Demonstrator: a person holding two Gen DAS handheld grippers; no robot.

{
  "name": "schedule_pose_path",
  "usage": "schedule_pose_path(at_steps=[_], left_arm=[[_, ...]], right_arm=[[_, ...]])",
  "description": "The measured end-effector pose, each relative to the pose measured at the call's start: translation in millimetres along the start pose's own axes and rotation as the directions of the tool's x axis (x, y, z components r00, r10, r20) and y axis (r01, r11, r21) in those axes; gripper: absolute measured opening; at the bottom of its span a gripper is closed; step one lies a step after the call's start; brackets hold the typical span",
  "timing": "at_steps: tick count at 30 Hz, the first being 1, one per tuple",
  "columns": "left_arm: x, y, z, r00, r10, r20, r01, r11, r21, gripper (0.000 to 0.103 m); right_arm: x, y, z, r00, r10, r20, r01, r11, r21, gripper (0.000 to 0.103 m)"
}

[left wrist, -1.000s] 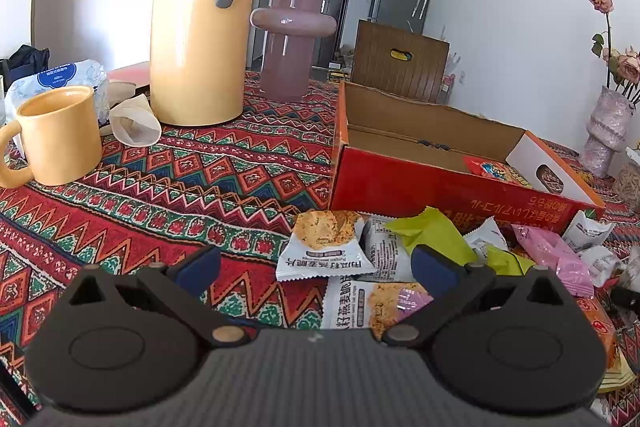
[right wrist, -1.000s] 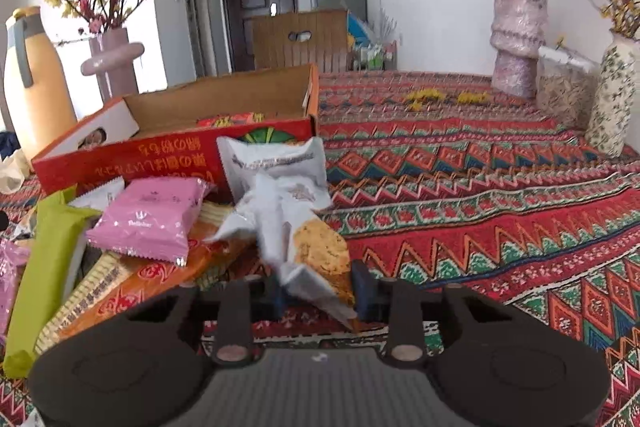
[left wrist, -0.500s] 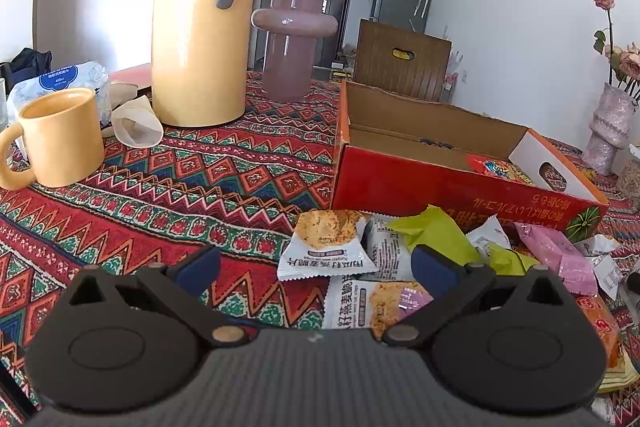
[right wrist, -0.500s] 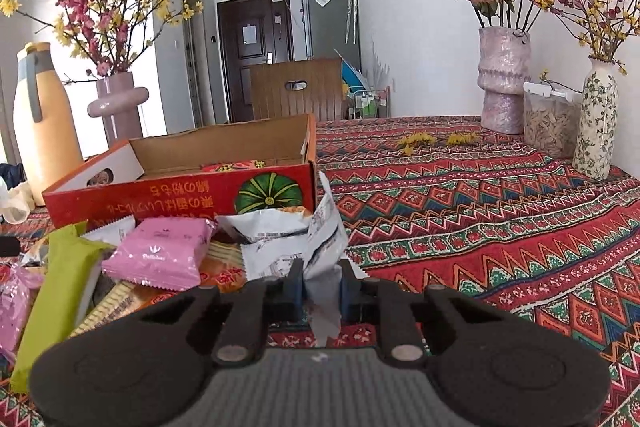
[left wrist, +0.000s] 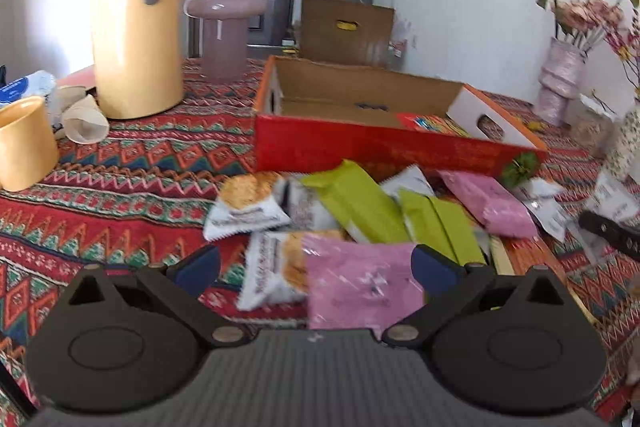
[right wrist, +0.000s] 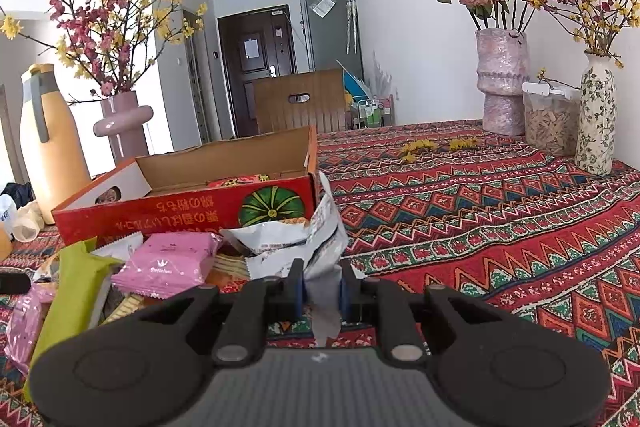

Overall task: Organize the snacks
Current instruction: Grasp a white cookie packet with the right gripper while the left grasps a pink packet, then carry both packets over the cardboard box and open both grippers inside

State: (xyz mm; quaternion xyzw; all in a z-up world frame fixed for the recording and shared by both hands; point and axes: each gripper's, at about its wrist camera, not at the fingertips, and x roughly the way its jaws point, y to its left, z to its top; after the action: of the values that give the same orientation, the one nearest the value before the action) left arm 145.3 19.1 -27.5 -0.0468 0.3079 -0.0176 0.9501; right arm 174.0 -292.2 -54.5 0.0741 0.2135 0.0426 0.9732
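A pile of snack packets lies on the patterned tablecloth in front of an open red cardboard box [left wrist: 380, 151] [right wrist: 180, 215]. My left gripper [left wrist: 316, 265] is open above the pile, with a pink packet [left wrist: 362, 289] and a white cookie packet [left wrist: 268, 267] between its fingers but not pinched. Green packets [left wrist: 360, 203] and another pink packet [left wrist: 488, 203] lie further back. My right gripper [right wrist: 320, 291] is shut on a white-and-silver snack packet [right wrist: 324, 247], held upright just above the pile's right end. A pink packet [right wrist: 168, 263] and a green packet [right wrist: 76, 291] lie to its left.
A yellow thermos jug [left wrist: 136, 39], a mauve vase [left wrist: 224, 23], a yellow mug [left wrist: 24, 143] and paper cups [left wrist: 84, 123] stand left of the box. Vases [right wrist: 502, 79] [right wrist: 598, 115] and a clear container [right wrist: 550, 119] line the far right. A wooden chair back [right wrist: 300, 103] is behind the table.
My left gripper has slid right over the pile, so a pink packet now lies between its open fingers. My right gripper closed on the white packet and lifted it upright.
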Motion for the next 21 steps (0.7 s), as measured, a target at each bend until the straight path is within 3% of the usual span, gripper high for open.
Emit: schedule_pose_path(at_steps=[10,16,18,21], left_arm=[[-1.7,-15.3,-15.3,1.0,-0.007,-0.016,0.007,1.0,0.024,0.103],[-3.5,-21.2,-19.2,1.0,-0.015,-0.026,0.016,0.999,0.043,0.082],[-1.6,-23.1,-21.2,0.999,-0.022,-0.043,0.025,0.998,0.052,0.064],[-1.8,-25.5,-24.3,0.999,-0.018,-0.042,0.021,0.998,0.06,0.063]], right_arm=[[-2.3,-0.8,0.0,1.0,0.014,0.018,-0.014,1.0,0.008,0.016],[-3.9,-1.5,-0.9,0.999,0.019,0.026,-0.019,1.0,0.009,0.016],[-4.4,-1.1,-1.1,0.999,0.02,0.029,-0.02,1.0,0.009,0.016],[-5.2,-1.0,-1.2,0.999,0.02,0.033,-0.02,1.0,0.008,0.016]])
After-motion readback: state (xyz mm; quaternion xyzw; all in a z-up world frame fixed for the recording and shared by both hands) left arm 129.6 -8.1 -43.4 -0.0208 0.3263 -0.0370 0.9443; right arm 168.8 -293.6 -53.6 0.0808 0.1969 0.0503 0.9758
